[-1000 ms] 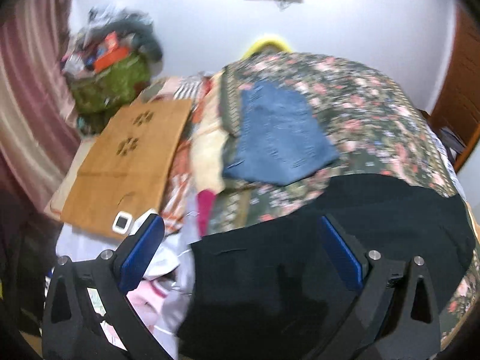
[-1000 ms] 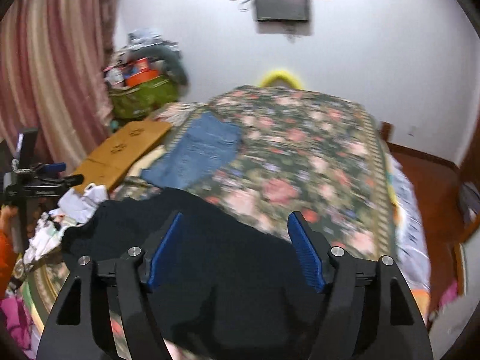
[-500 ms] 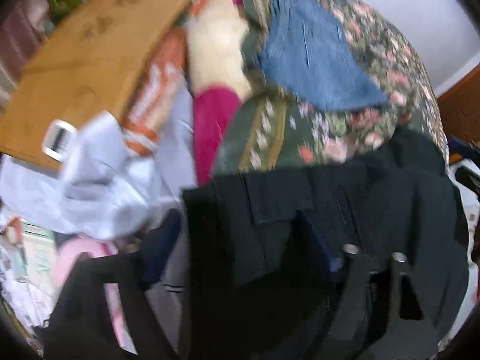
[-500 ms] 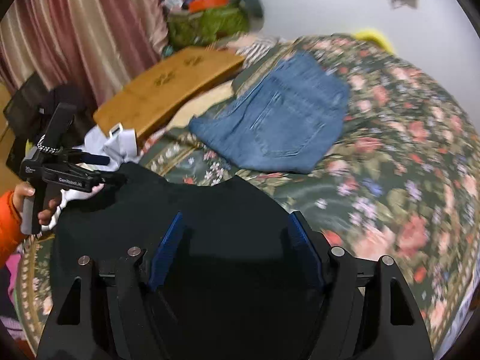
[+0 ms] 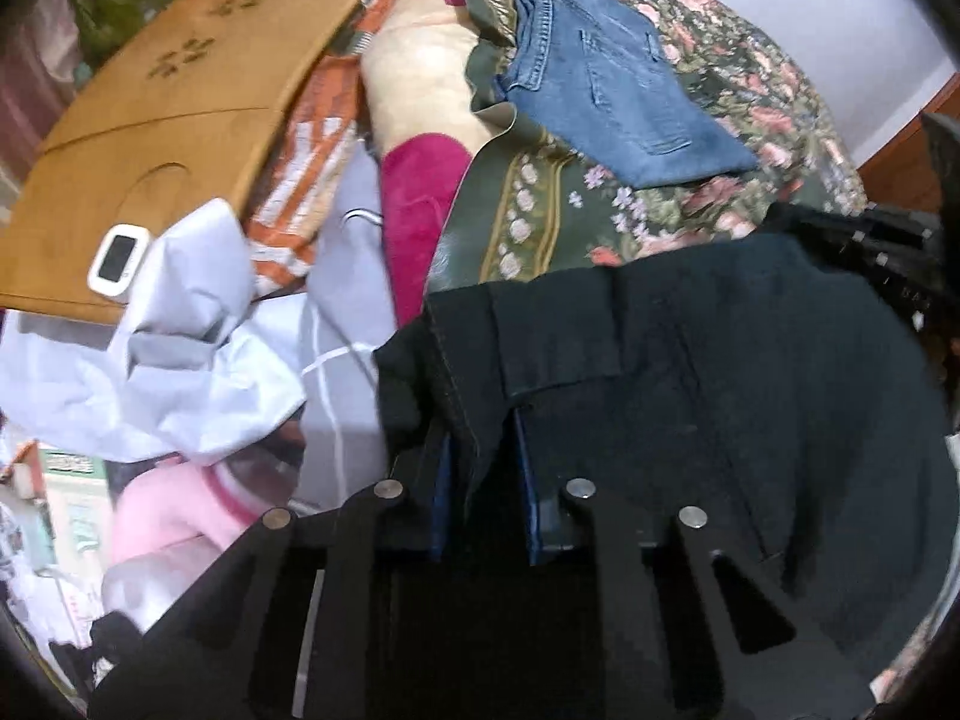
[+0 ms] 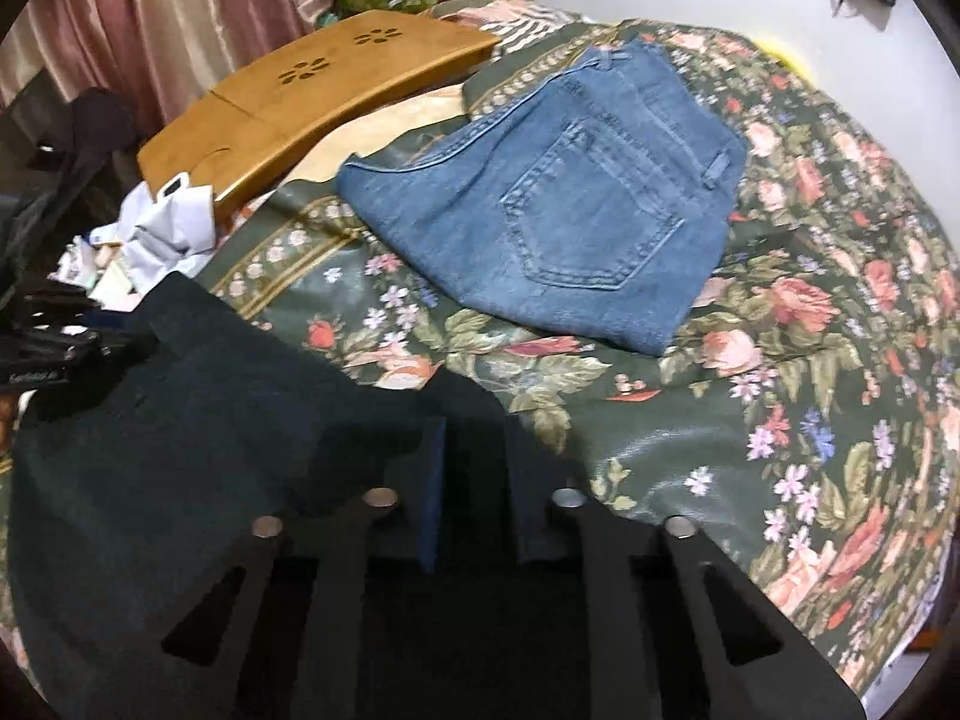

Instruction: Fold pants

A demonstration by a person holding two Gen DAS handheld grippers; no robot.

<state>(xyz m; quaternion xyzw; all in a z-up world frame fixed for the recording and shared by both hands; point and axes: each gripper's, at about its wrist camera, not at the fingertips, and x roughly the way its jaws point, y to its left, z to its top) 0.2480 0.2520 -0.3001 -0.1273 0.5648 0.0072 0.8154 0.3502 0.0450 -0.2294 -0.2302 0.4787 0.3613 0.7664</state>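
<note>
Left claw point(image 5: 480, 474), spread wide a second ago, now clenched on the waistband edge of the black pants point(image 5: 690, 396); right claw point(image 6: 474, 480) likewise closed from open onto the opposite edge. Pants lie on the floral bedspread point(image 6: 780, 420), near folded jeans point(image 6: 570, 204). Both grips set; judged ready to lift and fold.

— Where are the pants?
— The black pants point(image 5: 690, 372) lie spread across the near end of the flowered bed point(image 6: 810, 360), dark and wrinkled.
— What can you see on them?
— A stitched seam and a flat pocket flap near my left corner.
</note>
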